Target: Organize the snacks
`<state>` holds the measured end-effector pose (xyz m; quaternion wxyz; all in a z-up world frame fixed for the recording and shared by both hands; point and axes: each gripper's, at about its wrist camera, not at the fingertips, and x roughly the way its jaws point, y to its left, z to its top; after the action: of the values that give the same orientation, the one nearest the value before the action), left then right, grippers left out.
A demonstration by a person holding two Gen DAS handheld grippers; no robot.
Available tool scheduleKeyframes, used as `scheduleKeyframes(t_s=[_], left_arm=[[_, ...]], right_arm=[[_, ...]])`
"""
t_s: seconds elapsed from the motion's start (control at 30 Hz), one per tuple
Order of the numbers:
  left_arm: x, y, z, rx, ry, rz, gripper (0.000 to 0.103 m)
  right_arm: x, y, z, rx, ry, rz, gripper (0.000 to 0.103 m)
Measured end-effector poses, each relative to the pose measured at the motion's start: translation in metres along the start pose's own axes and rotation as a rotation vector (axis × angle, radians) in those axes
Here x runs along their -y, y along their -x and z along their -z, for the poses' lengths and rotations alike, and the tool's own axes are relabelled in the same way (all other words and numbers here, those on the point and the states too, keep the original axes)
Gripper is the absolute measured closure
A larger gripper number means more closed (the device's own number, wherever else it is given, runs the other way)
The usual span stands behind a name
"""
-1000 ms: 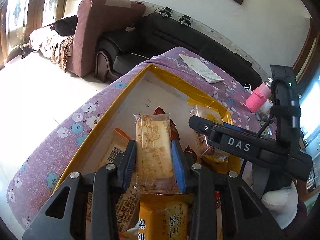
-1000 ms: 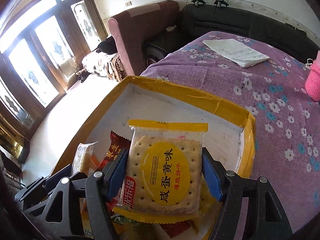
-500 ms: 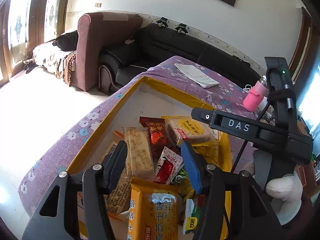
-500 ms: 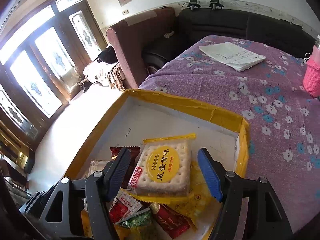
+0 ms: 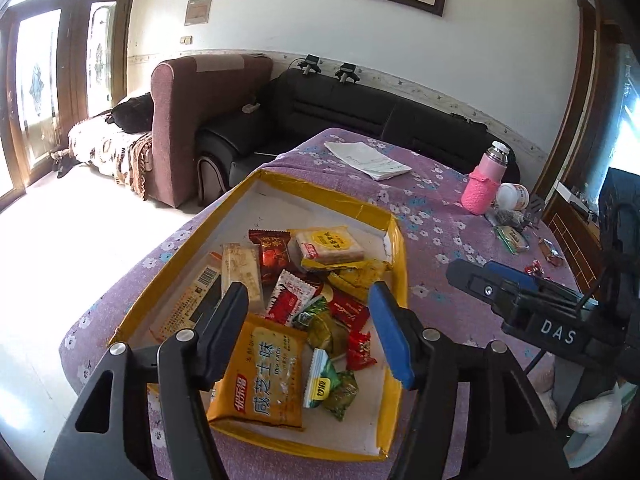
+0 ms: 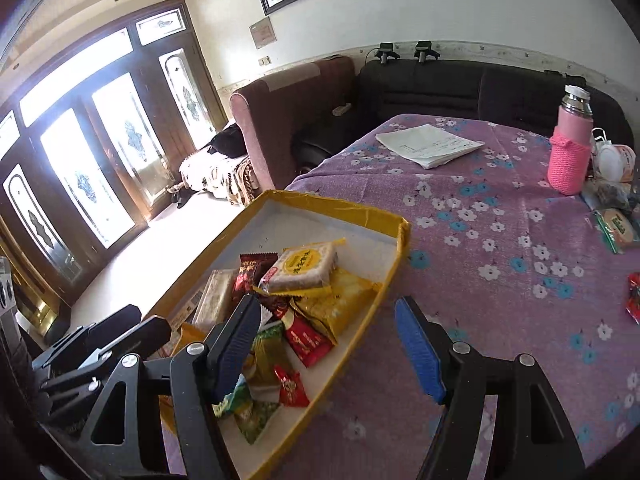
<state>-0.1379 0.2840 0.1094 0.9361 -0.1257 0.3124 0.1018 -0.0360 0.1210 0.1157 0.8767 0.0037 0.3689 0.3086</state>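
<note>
1. The left claw (image 5: 310, 326) hung above the near half of the yellow box (image 5: 394, 240), its jaws opening with nothing gripped; snacks lay beneath the gap, untouched.
2. The right claw (image 6: 328, 344) hung over the box's right wall, jaws standing apart and empty, one finger over the box and the other over bare cloth.
3. Inside the box, nearest the left claw, lay a large orange cracker pack (image 5: 262, 376), flat on the box floor.
4. Beyond it in the box sat a heap of small red and green candy wrappers (image 5: 320, 320), overlapping one another.
5. Farther in, a yellow-labelled biscuit pack (image 5: 330, 244) rested on crumpled yellow packets, beside a dark red sachet (image 5: 272, 250) and a pale wafer pack (image 5: 242, 268).
6. The box stood at the left near corner of the counter (image 6: 500, 240), which was covered in a purple flowered cloth.
7. Beyond the box, a folded paper sheet (image 6: 430, 144) lay flat on the cloth.
8. Well right of the box, a pink bottle in a knitted sleeve (image 6: 570, 156) stood upright, with a white jar (image 6: 614, 162) just beside it.
9. Loose snacks (image 6: 618, 230) lay scattered on the cloth right of the box, well apart from it.
10. Past the counter stood a black sofa (image 5: 352, 108) and a maroon armchair (image 5: 192, 120).
</note>
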Motion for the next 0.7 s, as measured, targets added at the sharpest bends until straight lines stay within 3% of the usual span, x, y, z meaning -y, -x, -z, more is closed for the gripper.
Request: scheduleKeyframes(t_s=[0.47,0.7], left_arm=[[0.078,0.031,0.026,0.033,-0.149,0.000,0.029],[0.087,0.029,0.035,0.013,-0.156,-0.013,0.024]], right_arm=[[0.059,0.059,0.066,0.025,-0.063,0.053,0.031],[0.056,0.065,0.085,0.031,-0.066,0.064,0.030]])
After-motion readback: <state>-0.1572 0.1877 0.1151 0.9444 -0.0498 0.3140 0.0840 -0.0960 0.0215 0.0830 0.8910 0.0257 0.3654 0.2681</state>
